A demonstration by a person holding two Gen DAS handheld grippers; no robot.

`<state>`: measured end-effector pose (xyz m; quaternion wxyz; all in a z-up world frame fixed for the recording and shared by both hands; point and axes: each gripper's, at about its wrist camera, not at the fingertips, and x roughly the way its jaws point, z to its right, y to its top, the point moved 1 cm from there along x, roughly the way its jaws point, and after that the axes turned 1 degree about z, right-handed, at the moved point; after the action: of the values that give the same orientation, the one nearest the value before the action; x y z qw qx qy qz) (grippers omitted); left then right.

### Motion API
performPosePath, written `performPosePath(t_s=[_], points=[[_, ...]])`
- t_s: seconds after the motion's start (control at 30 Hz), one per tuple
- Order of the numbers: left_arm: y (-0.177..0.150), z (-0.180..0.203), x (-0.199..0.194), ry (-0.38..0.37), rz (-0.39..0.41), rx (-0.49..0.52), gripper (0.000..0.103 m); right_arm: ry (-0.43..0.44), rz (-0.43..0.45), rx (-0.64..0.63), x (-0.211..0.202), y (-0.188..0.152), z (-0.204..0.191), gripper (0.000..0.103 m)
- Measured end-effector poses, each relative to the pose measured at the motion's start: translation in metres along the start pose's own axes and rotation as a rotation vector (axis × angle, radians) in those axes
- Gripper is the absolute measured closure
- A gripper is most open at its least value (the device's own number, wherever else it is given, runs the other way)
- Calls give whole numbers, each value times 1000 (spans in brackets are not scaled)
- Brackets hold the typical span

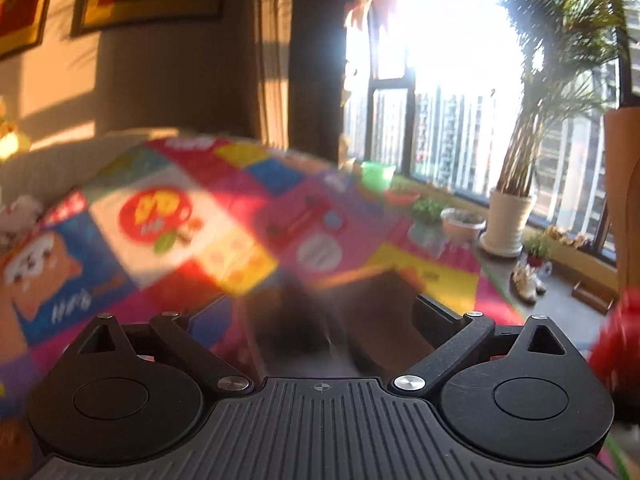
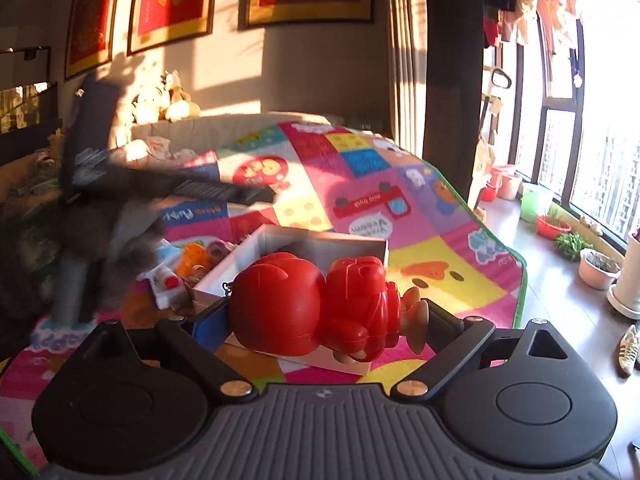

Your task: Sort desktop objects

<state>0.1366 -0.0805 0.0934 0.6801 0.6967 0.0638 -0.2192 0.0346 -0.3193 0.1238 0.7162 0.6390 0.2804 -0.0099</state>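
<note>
The right gripper has its jaws clamped on a red plastic toy, held just above a white box on the colourful mat, likely for dropping in. The left gripper is blurred; I cannot tell its jaws' state.

Left wrist cam: low over play mat, facing fwd along own fingers toward window and palm in white pot; heavy motion blur, close to mat. Right wrist cam: also low, looking fwd along own fingers across white box just ahead, toward wall w/ framed pictures; window at far right edge. Shared: same mat, window sill w/ pots, framed pics. Blurred dark shape at left of right view, poss. left gripper, can't tell.
</note>
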Motion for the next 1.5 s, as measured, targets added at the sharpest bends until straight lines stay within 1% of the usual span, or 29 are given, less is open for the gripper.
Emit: performPosePath(t_s=[0.1,0.2,0.33,0.4,0.43,0.5,0.57,0.63,0.73,0.8,0.83,0.87,0.9,0.93,0.97,1.03,1.13,1.17,1.23,1.3,1.33,1.37,1.5], points=[[-37,-11,-11,16,-87,-25,3,-1,-14,-2,22,3,-1,8],[-70,-27,-29,34,-153,-59,2,20,-26,4,49,13,-7,8],[-94,-40,-51,57,-196,-62,2,19,-43,51,97,29,-12,8],[-102,-47,-59,82,-200,-61,1,-8,-63,92,123,33,-12,6],[-103,-51,-62,100,-200,-62,1,-4,-85,108,131,31,-14,5],[-108,-63,-66,169,-204,-57,1,34,-130,121,139,24,-21,5],[-115,-75,-73,250,-213,-62,1,46,-144,96,138,14,-34,5],[-120,-92,-76,296,-221,-103,1,56,-147,43,132,7,-49,5],[-125,-117,-84,356,-210,-195,1,69,-130,-56,124,3,-75,5],[-126,-133,-90,397,-193,-252,1,81,-99,-156,120,4,-98,14],[-127,-140,-94,410,-185,-279,1,94,-87,-210,119,4,-111,25],[-128,-144,-96,411,-183,-296,1,115,-88,-249,121,6,-124,38],[-130,-148,-96,399,-183,-318,1,143,-101,-269,125,10,-135,44],[-131,-151,-97,378,-183,-343,1,178,-124,-271,132,14,-146,53],[-133,-154,-97,360,-178,-364,1,216,-151,-261,141,18,-157,57],[-134,-155,-99,357,-167,-381,1,268,-197,-235,162,25,-175,57],[-136,-152,-102,345,-145,-379,1,296,-285,-167,206,33,-198,57],[-135,-152,-103,343,-138,-379,1,295,-317,-140,224,35,-203,57],[-136,-153,-105,332,-127,-390,1,258,-341,-113,252,37,-212,57],[-137,-156,-107,327,-115,-416,1,244,-373,-110,274,37,-218,65],[-138,-158,-109,324,-105,-435,1,250,-398,-105,280,36,-220,68],[-139,-161,-112,322,-94,-455,1,263,-426,-103,283,34,-221,70],[-142,-172,-115,308,-84,-530,1,343,-445,-137,261,24,-223,72]])
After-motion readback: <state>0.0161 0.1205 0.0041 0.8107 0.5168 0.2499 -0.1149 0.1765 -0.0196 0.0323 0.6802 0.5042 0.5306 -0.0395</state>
